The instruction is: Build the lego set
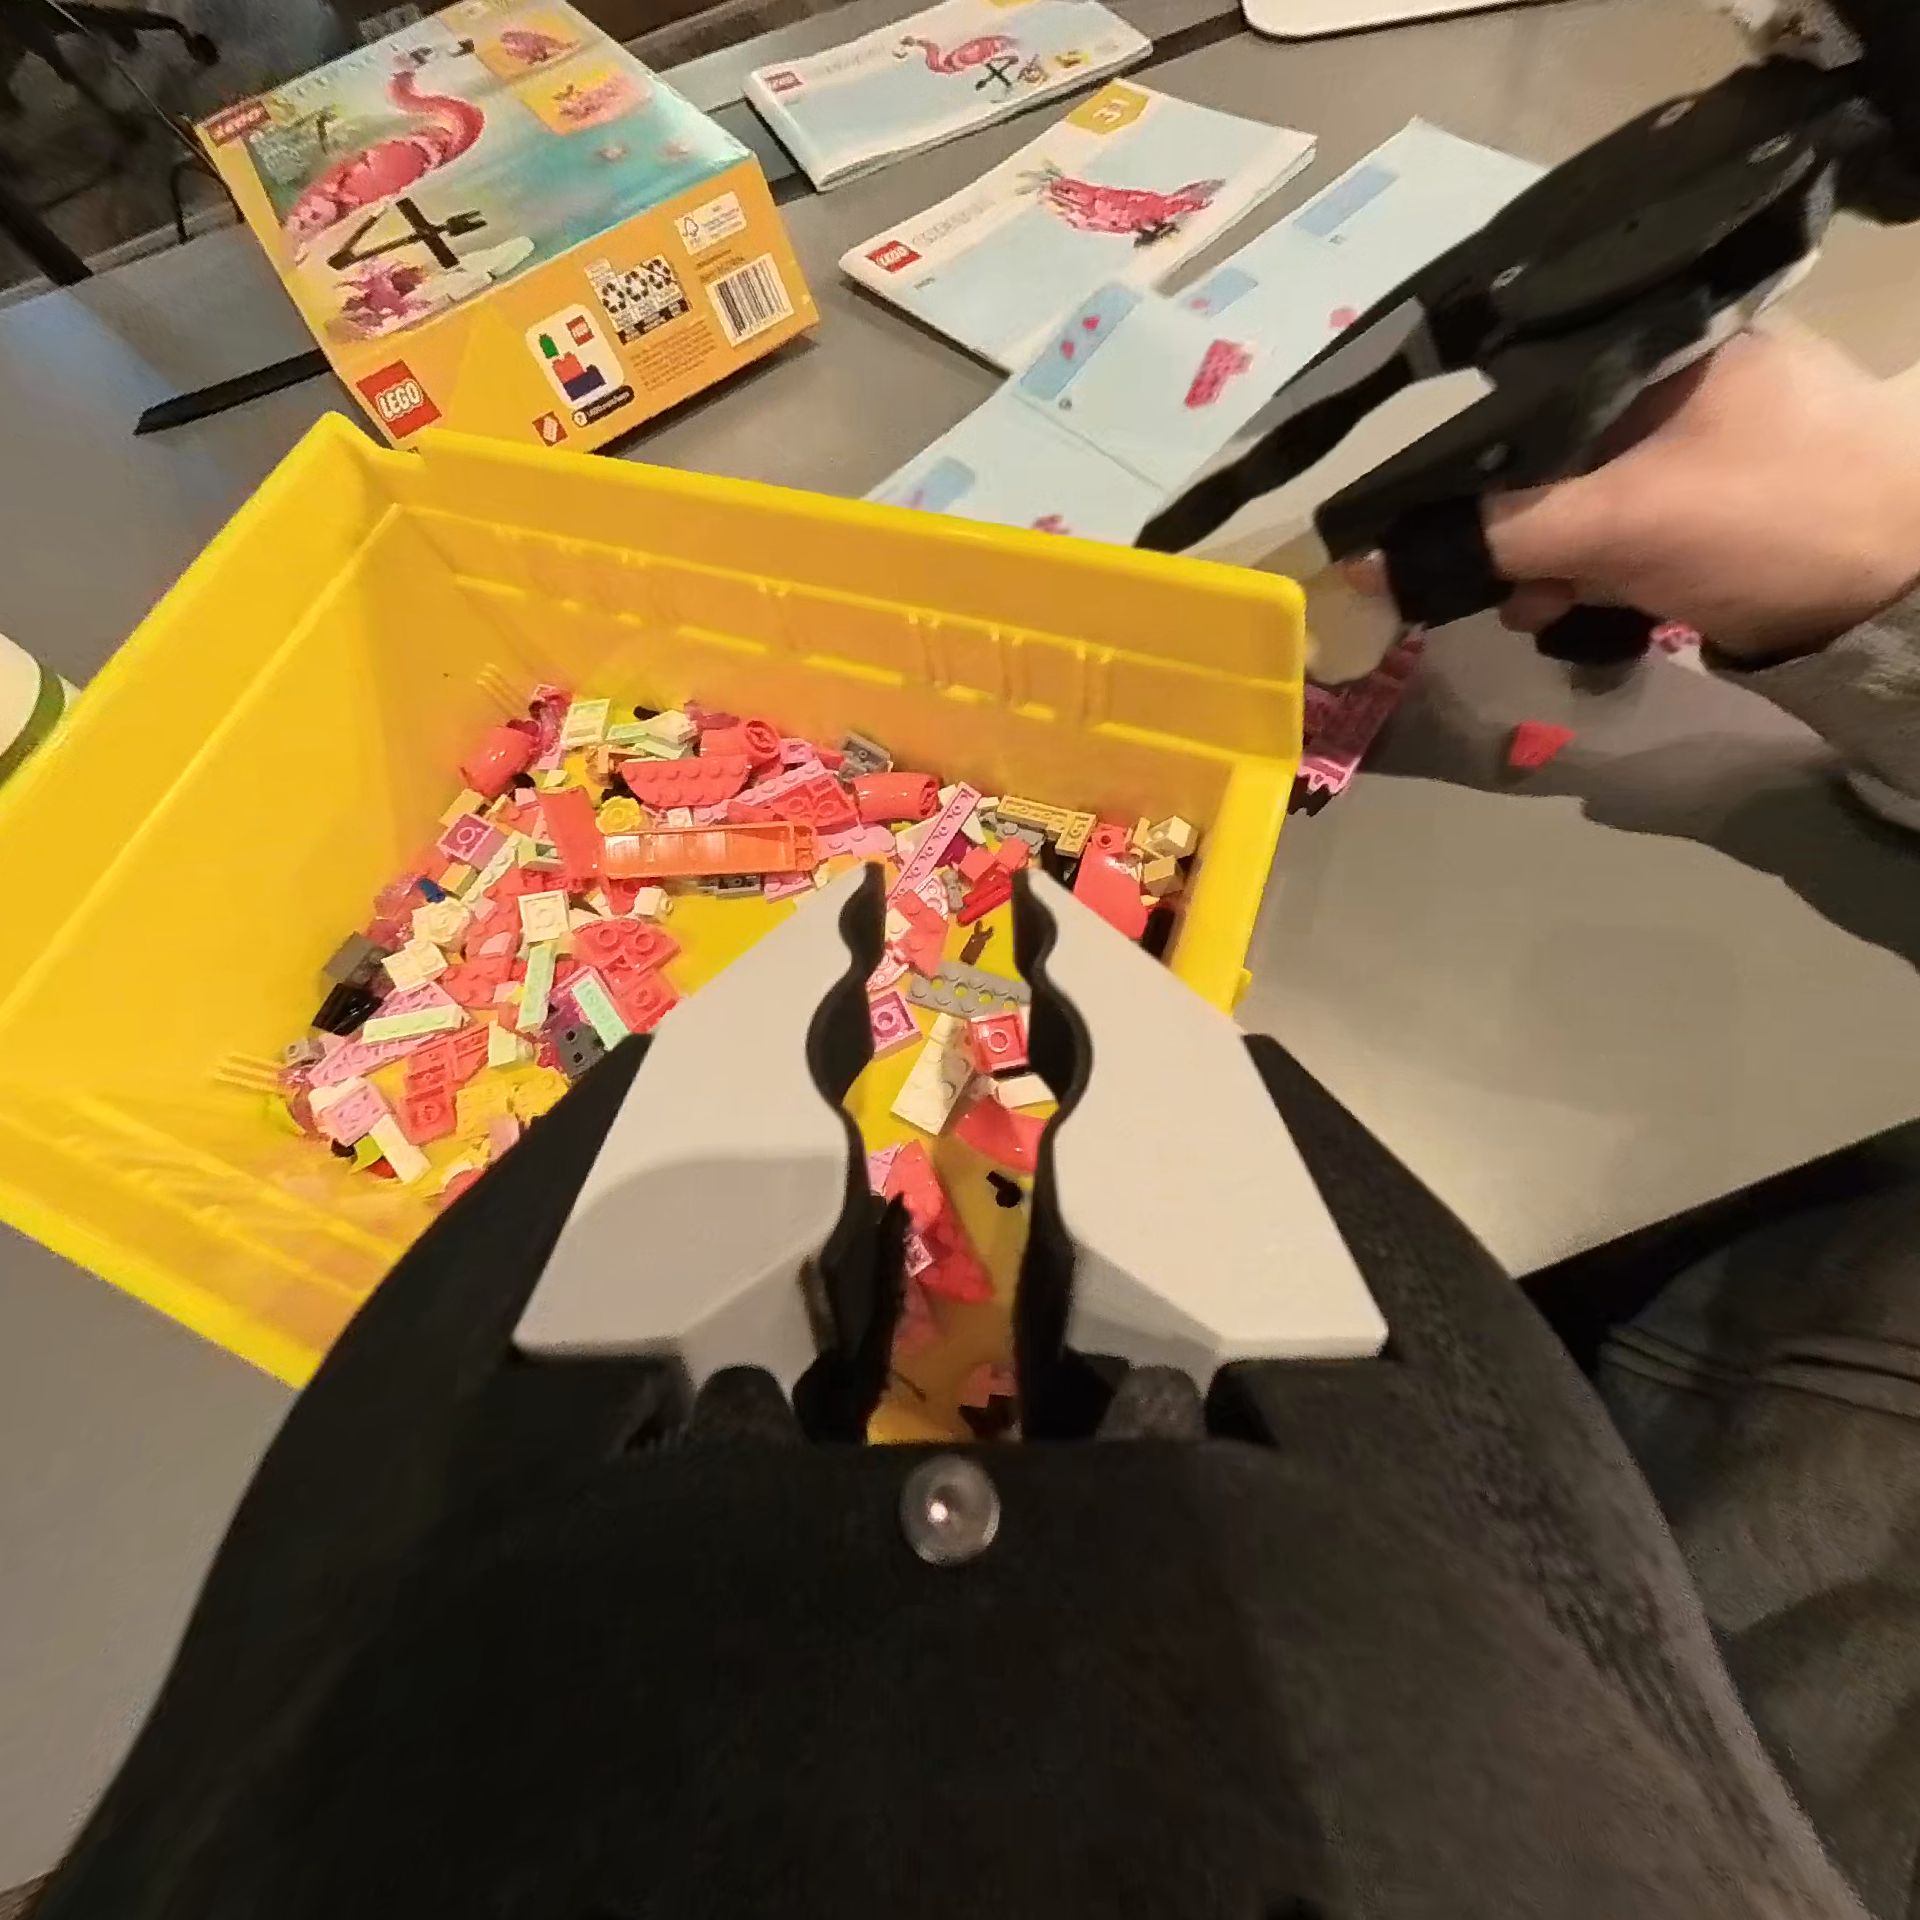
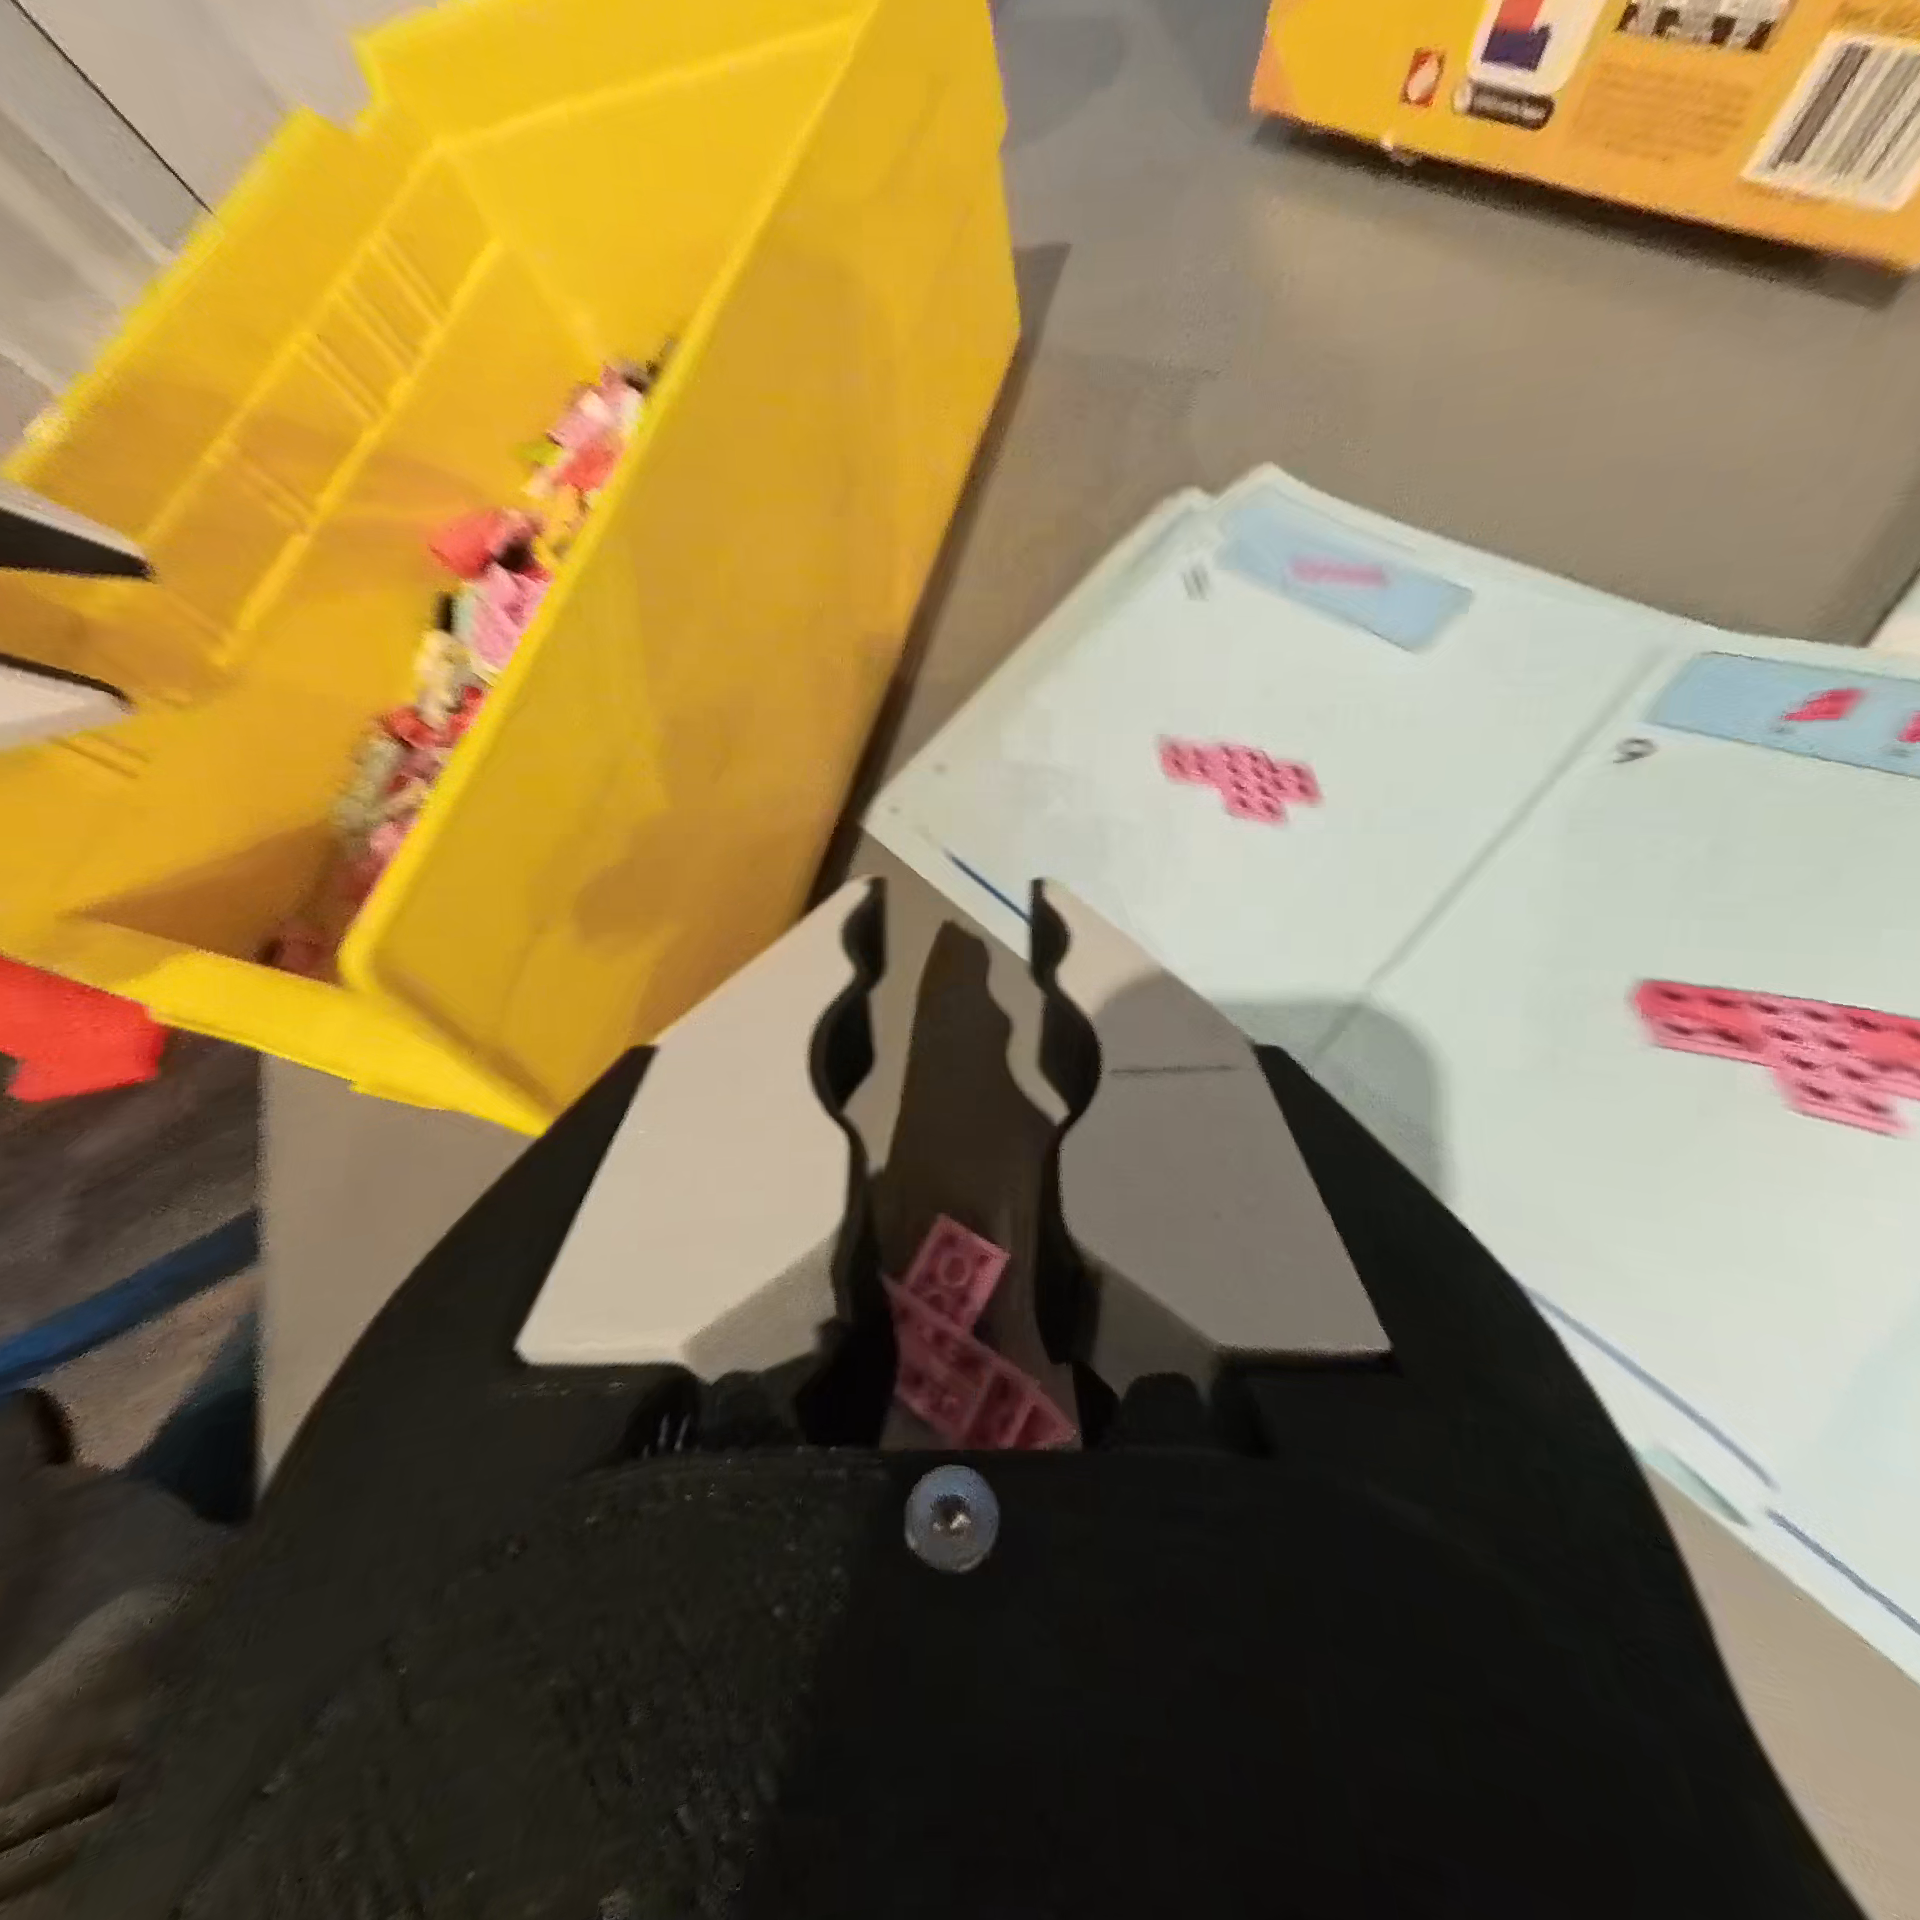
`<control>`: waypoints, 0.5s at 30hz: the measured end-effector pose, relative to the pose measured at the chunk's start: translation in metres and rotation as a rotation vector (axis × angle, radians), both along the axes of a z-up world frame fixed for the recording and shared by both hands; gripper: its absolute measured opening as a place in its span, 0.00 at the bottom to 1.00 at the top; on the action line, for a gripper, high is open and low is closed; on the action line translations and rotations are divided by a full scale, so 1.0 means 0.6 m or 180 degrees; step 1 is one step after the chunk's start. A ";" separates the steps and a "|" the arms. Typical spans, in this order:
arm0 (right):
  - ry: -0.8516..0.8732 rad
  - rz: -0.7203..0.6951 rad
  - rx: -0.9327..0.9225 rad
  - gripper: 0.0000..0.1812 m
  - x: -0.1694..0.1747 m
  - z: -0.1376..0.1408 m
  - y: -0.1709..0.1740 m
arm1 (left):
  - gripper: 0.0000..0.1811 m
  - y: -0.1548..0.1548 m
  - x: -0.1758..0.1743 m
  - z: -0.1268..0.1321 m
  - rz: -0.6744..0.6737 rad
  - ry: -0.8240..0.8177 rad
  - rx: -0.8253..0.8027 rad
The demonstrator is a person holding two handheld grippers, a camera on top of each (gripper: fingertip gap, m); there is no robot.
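Observation:
A yellow bin [image 1: 343, 665] holds several loose pink, coral, white and grey Lego pieces [image 1: 665, 883]. My left gripper [image 1: 948, 878] hovers over the bin's near right part, open and empty. My right gripper [image 2: 956, 888] is open, to the right of the bin [image 2: 675, 623]. A small assembly of pink plates [image 2: 956, 1340] lies on the table under it and shows between its fingers. In the left wrist view the right gripper [image 1: 1330, 613], held by a hand, hangs just over that pink assembly [image 1: 1351, 727]. An open instruction booklet [image 2: 1455, 935] lies ahead of it.
The yellow Lego box [image 1: 499, 239] lies behind the bin. Two closed booklets [image 1: 945, 83] [image 1: 1081, 218] lie at the back beside the open one [image 1: 1143, 416]. A loose red piece [image 1: 1538, 743] sits on the grey table near the hand. A white and green object [image 1: 21, 696] is at the left edge. About 15 centimeters separates my left fingertips from my right.

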State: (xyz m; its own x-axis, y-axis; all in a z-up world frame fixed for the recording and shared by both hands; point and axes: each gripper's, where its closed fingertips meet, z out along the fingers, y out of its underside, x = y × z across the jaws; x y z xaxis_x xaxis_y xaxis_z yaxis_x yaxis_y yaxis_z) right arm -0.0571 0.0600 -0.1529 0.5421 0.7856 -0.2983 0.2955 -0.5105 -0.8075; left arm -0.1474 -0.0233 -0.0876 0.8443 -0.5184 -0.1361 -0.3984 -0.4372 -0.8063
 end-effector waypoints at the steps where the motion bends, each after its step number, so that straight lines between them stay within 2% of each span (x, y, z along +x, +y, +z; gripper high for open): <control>1: 0.0161 -0.0019 0.0027 0.20 0.003 0.016 -0.001 | 0.14 0.000 0.000 0.002 0.0002 -0.0023 0.0011; 5: 0.0777 -0.0179 0.0389 0.33 0.037 0.108 -0.001 | 0.17 -0.005 -0.015 0.042 0.0151 -0.0338 0.0397; 8: 0.1013 0.0064 0.0464 0.36 0.031 0.159 -0.032 | 0.19 -0.011 -0.085 0.095 0.0802 -0.0756 0.0871; 9: 0.0987 0.0212 0.0409 0.38 0.017 0.162 -0.048 | 0.21 -0.014 -0.120 0.107 0.1108 -0.0889 0.0987; 11: 0.0799 0.0469 0.0319 0.40 -0.017 0.151 -0.075 | 0.34 -0.017 -0.175 0.104 0.1550 -0.1019 0.0934; 13: 0.0508 0.0535 0.0304 0.40 -0.045 0.125 -0.086 | 0.52 -0.013 -0.209 0.064 0.1808 -0.0897 0.0510; 15: 0.0257 0.0489 0.0229 0.34 -0.063 0.099 -0.088 | 0.60 -0.005 -0.215 0.029 0.1810 -0.0943 0.0133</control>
